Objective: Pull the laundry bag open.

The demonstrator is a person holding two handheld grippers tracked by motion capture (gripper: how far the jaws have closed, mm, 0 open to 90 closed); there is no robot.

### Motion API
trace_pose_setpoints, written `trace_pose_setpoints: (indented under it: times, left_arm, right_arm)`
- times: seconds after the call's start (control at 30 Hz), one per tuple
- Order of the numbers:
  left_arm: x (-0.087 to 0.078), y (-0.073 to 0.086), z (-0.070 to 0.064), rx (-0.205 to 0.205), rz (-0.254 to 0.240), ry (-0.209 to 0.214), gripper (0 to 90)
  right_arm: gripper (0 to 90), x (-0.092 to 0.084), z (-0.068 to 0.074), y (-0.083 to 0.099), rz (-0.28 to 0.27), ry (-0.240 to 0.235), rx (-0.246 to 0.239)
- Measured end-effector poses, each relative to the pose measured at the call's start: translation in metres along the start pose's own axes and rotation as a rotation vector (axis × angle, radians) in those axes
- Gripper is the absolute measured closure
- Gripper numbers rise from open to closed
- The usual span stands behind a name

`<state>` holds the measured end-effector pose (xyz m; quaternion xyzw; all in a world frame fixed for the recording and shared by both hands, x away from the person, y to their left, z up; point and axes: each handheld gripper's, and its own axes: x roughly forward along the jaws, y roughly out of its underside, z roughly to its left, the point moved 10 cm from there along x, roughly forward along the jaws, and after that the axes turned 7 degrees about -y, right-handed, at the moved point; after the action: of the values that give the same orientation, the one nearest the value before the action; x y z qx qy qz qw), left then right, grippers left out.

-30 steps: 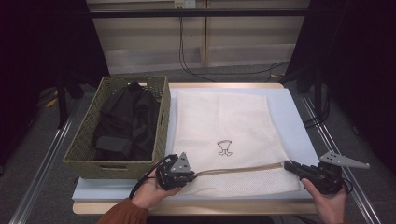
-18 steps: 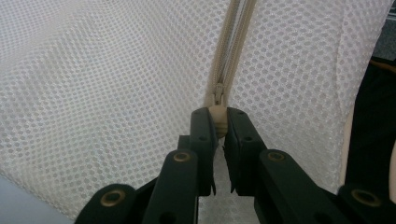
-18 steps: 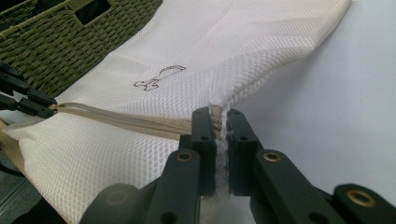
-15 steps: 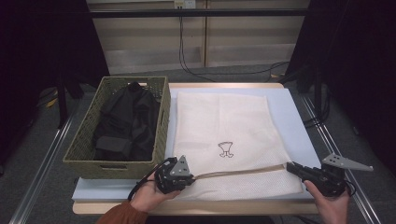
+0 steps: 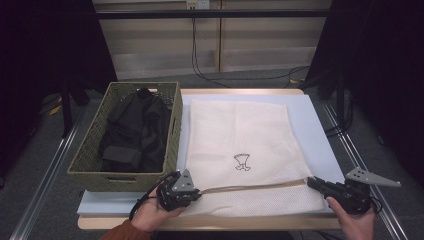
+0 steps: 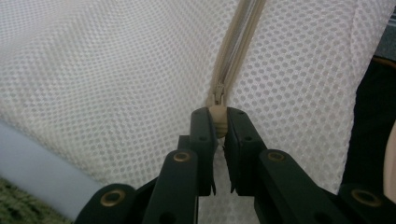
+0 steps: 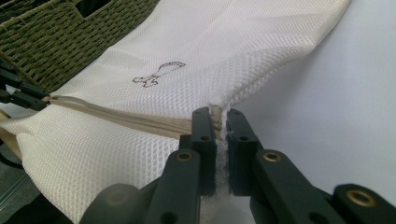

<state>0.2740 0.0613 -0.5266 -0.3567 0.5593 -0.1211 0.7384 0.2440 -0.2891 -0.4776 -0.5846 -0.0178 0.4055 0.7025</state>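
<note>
One mesh laundry bag [image 5: 239, 150], cream-white, lies flat on the table [image 5: 320, 130], its long axis running from the near edge toward the far edge. Its mouth end is nearest the person.

Zip [image 5: 250, 187]: beige band crossing the bag's near end from left to right, at right angles to the long axis, lifted slightly off the table and taut between the two grippers.

Left gripper [image 5: 192, 191]: at the zip's left end, jaws clenched on the beige zip pull [image 6: 218, 116]. The left gripper view gives the slider and the pull pinched between the black jaws, and the round-holed weave at close range.

Right gripper [image 5: 314, 182]: at the bag's near right corner, jaws clenched on the mesh and tape at the zip's right end [image 7: 217, 116]. The right gripper view gives the puckered cloth at that corner, with the left gripper farther along the zip.

Marking: small dark outline emblem [image 5: 242, 162] on the bag's upper face, just beyond the zip.

Further left, beside the bag: olive woven basket [image 5: 172, 135] holding dark clothing [image 5: 135, 132]. Its contents are seen from the high view; the right gripper view gives its woven wall.
</note>
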Motion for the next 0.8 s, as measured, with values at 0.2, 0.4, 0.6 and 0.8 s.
trace_pose_setpoints:
  times: [0.2,0.4,0.6,0.8]
  left_arm:
    - [-0.001,0.005,-0.003,-0.006,-0.011,-0.011,82.1]
    - [-0.004,0.009,-0.002,-0.026,-0.022,-0.016,82.2]
    - [-0.008,0.014,-0.001,-0.041,-0.027,-0.011,82.2]
    - [-0.015,0.024,0.002,-0.071,-0.029,-0.029,82.2]
  right_arm:
    - [84.6,0.000,-0.001,0.001,0.003,0.003,0.009]
    - [84.6,0.001,-0.002,0.001,0.001,0.004,0.001]
    - [84.6,0.001,-0.003,0.002,0.008,0.009,0.000]
    - [84.6,0.003,-0.002,0.004,0.020,0.006,0.003]
